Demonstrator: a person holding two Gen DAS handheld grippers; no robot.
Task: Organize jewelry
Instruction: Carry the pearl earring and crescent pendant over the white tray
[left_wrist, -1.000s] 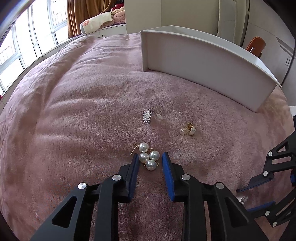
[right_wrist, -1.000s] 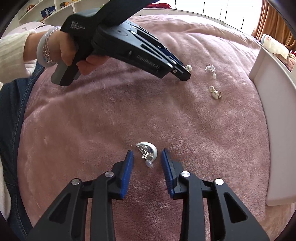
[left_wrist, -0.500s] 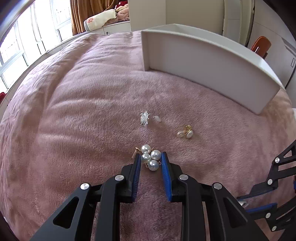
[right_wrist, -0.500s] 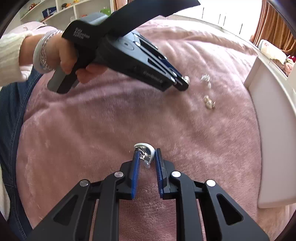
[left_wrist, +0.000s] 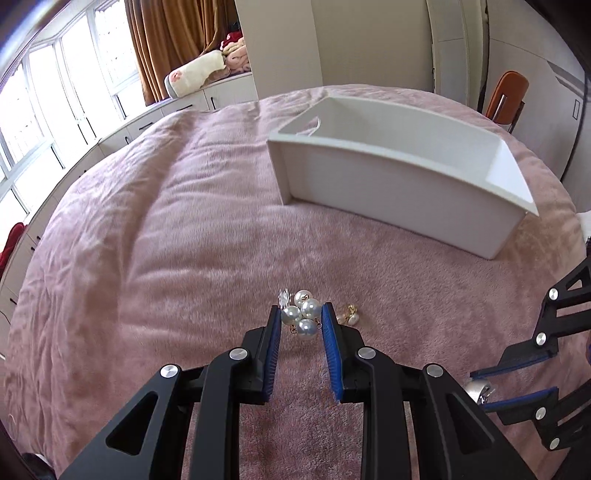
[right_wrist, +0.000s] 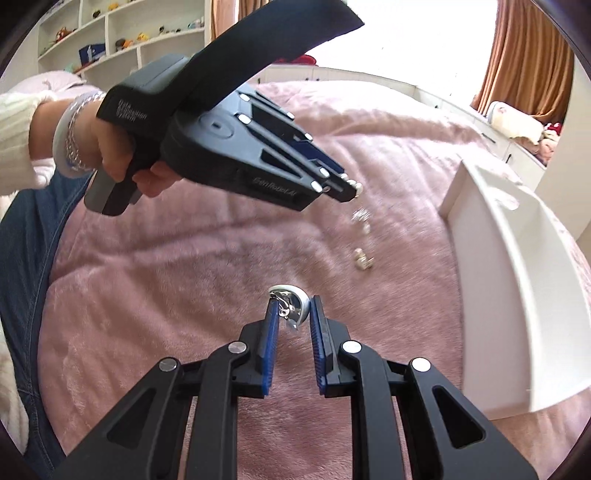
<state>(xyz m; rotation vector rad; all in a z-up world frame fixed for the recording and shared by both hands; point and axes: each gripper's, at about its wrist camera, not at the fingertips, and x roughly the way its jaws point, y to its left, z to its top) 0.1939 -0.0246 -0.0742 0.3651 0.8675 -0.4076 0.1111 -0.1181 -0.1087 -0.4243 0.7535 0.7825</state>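
Note:
My left gripper (left_wrist: 301, 317) is shut on a pearl cluster earring (left_wrist: 303, 314) and holds it above the pink blanket; it also shows in the right wrist view (right_wrist: 351, 188). My right gripper (right_wrist: 292, 308) is shut on a silver hoop earring (right_wrist: 293, 304), also lifted; it shows at the lower right of the left wrist view (left_wrist: 478, 391). A gold pearl earring (left_wrist: 349, 315) and a silver flower earring (right_wrist: 360, 216) lie on the blanket, the gold one also in the right wrist view (right_wrist: 362, 258). The white bin (left_wrist: 406, 184) stands beyond them.
The pink blanket (left_wrist: 166, 258) covers the bed. The white bin's near wall (right_wrist: 517, 277) is to the right of my right gripper. A person's hand and denim leg (right_wrist: 33, 229) are at the left. An orange chair (left_wrist: 504, 96) stands behind the bed.
Both grippers closed on their earrings and lifted them off the blanket. The views now look down from higher, with the bin's inside visible.

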